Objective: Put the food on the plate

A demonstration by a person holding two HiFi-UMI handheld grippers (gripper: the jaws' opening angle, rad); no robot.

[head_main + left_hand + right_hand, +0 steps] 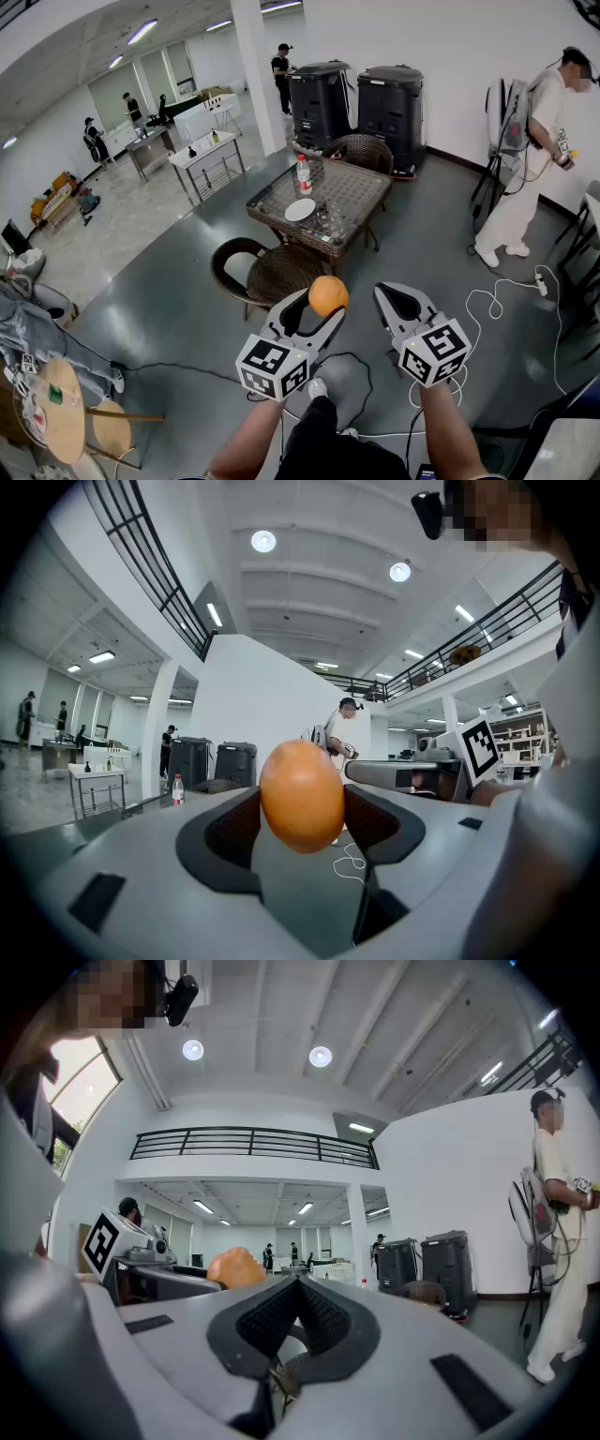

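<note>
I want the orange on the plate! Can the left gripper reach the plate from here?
Probably not yet. The left gripper holds the orange, but the plate lies far ahead on the glass table, with a wicker chair between. Stepping closer would likely be needed.

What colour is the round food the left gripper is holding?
The round food is plain orange; the left gripper view shows it best.

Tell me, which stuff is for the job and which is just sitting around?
For the job: orange, gripped by the left gripper; white plate on the table.
Just lying about: water bottle, wicker chairs, black bins.
</note>
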